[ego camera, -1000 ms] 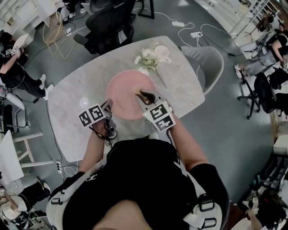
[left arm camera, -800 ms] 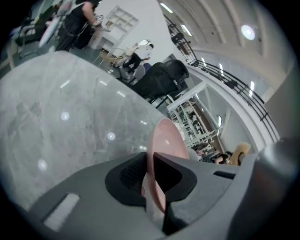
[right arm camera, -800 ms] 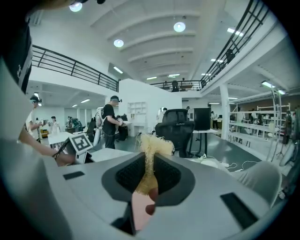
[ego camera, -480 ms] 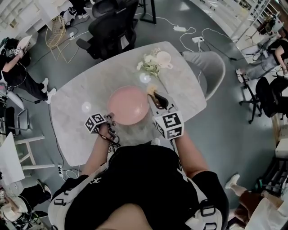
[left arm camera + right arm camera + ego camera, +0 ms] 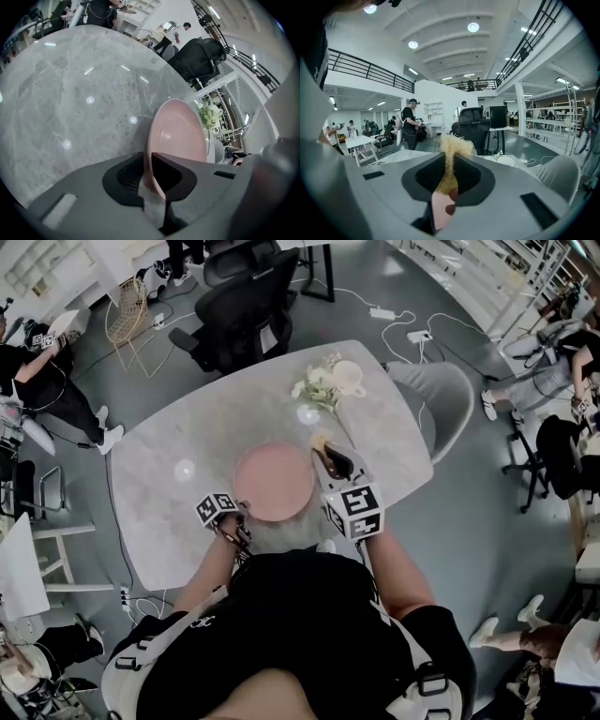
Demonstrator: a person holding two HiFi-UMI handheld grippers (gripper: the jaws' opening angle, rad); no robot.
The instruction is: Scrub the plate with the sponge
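A round pink plate (image 5: 274, 482) lies on the marble table (image 5: 178, 442) in front of me. My left gripper (image 5: 234, 518) is shut on the plate's near-left rim; in the left gripper view the jaws (image 5: 149, 161) pinch the pink plate (image 5: 180, 138) at its edge. The right gripper (image 5: 330, 461) hovers just past the plate's right rim, shut on a yellow fibrous sponge (image 5: 321, 441). In the right gripper view the sponge (image 5: 453, 146) sticks up between the jaws (image 5: 450, 164), which point level across the room, away from the plate.
White flowers (image 5: 317, 382) and a white cup (image 5: 346, 377) stand at the table's far edge, behind the plate. A grey chair (image 5: 441, 390) is at the table's right, a black office chair (image 5: 248, 310) beyond it. People sit and stand around the room.
The right gripper with the sponge has moved off the plate's surface to the right, past its rim. The left gripper has kept its hold on the plate's rim.
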